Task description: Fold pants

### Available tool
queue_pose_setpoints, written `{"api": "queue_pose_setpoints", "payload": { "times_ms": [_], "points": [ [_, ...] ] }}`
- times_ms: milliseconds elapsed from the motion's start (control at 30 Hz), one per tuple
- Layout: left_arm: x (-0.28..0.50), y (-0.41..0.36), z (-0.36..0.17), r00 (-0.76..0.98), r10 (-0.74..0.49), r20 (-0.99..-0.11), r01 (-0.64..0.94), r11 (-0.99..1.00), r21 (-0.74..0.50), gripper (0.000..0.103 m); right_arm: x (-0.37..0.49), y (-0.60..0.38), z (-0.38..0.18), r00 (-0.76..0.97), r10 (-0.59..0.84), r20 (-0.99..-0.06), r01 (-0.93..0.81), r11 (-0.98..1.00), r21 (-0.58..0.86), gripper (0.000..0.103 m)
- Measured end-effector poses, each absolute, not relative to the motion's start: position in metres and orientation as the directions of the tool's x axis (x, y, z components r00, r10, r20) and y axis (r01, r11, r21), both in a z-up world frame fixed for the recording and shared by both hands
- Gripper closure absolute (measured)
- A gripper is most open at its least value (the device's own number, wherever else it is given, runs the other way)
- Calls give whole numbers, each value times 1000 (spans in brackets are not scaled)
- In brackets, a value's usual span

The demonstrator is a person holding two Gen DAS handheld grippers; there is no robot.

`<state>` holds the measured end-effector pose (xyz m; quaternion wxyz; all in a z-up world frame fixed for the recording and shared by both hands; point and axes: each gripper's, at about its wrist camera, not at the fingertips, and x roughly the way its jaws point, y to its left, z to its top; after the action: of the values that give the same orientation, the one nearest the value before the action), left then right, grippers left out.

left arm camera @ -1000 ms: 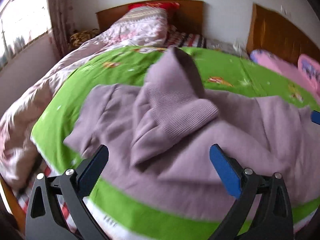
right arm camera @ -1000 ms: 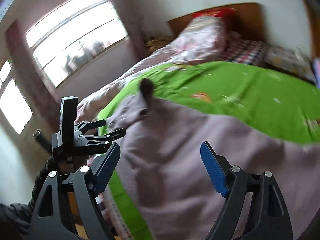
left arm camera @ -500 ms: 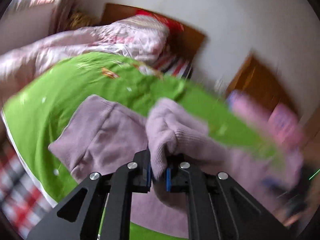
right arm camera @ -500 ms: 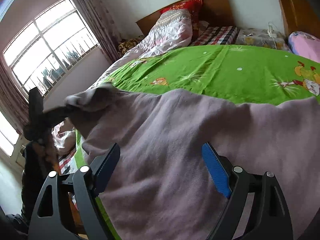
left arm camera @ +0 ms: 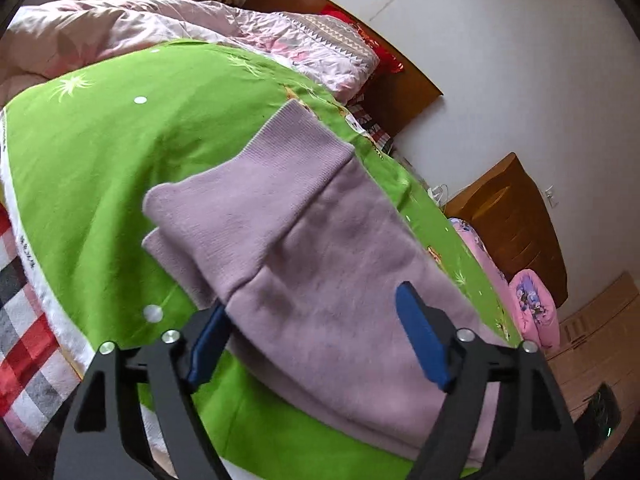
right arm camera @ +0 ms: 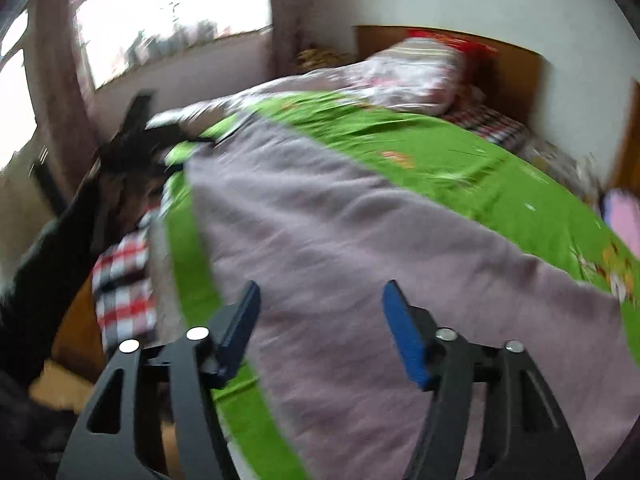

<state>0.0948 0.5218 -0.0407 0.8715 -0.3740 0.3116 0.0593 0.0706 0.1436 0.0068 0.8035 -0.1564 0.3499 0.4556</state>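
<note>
Hovering with jaws released, the left gripper and right gripper held nothing; the pants lay on the green bed, cuff laid over the top, likely one fold set

We see our left claw with its blue-padded fingers spread wide apart, and our right claw likewise gaping, its fingers gripping nothing.
</note>
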Motion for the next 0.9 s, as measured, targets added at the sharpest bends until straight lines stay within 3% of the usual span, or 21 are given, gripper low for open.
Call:
{"api": "queue_pose_setpoints", "payload": {
  "times_ms": [167,300,367,433,600,667,733,800,900],
  "points": [
    [87,515,-35,798,-95,-595,-376,694,-614,19,57,152,-12,328,550,-768,-853,522,9,50],
    [61,470,-1,793,106,-600,-440,781,-443,15,63,139,-8,331,570,-752,-830,555,55,50],
    [58,436,11,811,92,-577,-379,835,-398,8,68,137,-2,342,584,-736,-816,574,76,50],
    [66,401,11,799,56,-598,-311,891,-331,8,75,143,2,343,588,-732,-804,587,95,48],
    [95,339,-24,706,10,-708,-211,958,-197,7,84,179,-15,295,500,-815,-829,557,42,22],
    [99,313,-34,667,124,-734,-199,980,-15,6,76,186,-33,288,429,-856,-855,518,-28,15],
    [94,297,-33,652,183,-736,-180,980,84,6,72,174,-29,273,449,-851,-860,511,-6,14],
    [85,299,-26,667,140,-731,-165,986,38,6,70,164,-23,281,446,-850,-861,508,-17,16],
    [69,304,-14,693,210,-690,-231,971,63,6,75,151,-5,275,509,-815,-846,531,46,16]
  ]
}}
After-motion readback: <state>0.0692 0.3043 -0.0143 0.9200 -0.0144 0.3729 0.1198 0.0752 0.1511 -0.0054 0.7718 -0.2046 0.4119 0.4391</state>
